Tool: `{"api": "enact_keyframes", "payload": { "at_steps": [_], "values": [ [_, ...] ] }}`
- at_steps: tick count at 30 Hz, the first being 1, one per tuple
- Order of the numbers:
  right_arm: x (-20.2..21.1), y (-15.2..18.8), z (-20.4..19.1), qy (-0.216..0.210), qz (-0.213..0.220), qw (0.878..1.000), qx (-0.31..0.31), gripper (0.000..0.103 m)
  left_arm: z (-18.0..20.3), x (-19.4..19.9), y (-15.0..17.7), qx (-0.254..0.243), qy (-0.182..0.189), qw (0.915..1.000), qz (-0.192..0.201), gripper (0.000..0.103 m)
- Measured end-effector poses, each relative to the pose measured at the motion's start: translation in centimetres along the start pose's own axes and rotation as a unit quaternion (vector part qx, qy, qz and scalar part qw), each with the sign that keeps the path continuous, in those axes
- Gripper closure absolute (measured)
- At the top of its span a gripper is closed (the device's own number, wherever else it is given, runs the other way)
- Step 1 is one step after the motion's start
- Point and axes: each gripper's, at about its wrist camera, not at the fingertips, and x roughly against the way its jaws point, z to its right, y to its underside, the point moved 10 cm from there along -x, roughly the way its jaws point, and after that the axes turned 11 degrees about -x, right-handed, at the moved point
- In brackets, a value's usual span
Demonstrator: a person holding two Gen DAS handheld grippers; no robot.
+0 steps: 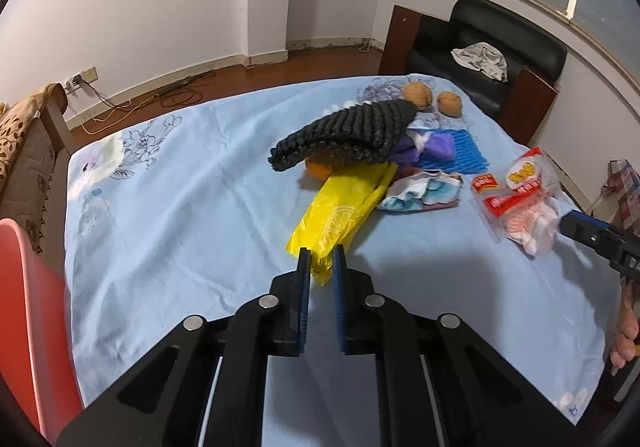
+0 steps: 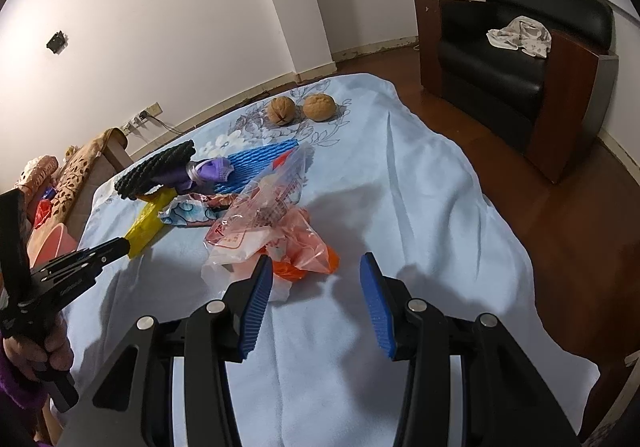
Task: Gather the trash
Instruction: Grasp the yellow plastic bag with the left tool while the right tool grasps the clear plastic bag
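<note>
Your left gripper point(image 1: 321, 255) pinches the near end of the yellow bag point(image 1: 340, 213); your right gripper point(image 2: 316, 267) gapes half-open, holding nothing, a crumpled plastic wrapper point(image 2: 264, 235) just ahead of it.

Both views are evenly lit by soft indoor light from above, bright enough to keep colours clear, and dull grey shadows of the tools fall on the pale blue cloth point(image 1: 180, 207) ahead of the jaws. The fisheye lenses bow the walls and floor line and leave black corners. Glare glints off the clear plastic wrappers point(image 2: 264, 223); far edges look slightly soft.
</note>
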Motion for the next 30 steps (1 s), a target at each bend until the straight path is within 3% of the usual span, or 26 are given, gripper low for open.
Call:
{"api": "enact_keyframes", "payload": {
  "at_steps": [11,19,23,26,30],
  "values": [
    [-0.2,-0.8,0.2,-0.005,0.004,1.0,-0.011,0.058,1.7,3.8,1.6,0.019,0.042,0.9988,0.017,0.094],
    [-2.6,-0.2,-0.2,-0.037,-0.051,0.997,-0.036,0.059,2.3,5.1,2.2,0.029,0.049,0.9982,0.021,0.094],
    [-2.1,0.1,-1.6,-0.055,-0.046,0.997,-0.014,0.089,2.5,5.8,2.3,0.03,0.051,0.9979,0.026,0.094],
    [-1.4,0.4,-2.4,-0.054,-0.038,0.998,0.01,0.095,2.7,6.3,2.2,0.03,0.051,0.9977,0.031,0.094],
    [0.1,0.8,-3.3,-0.065,-0.029,0.997,0.03,0.097,2.7,6.9,2.2,0.031,0.051,0.9974,0.039,0.094]
  ]
}}
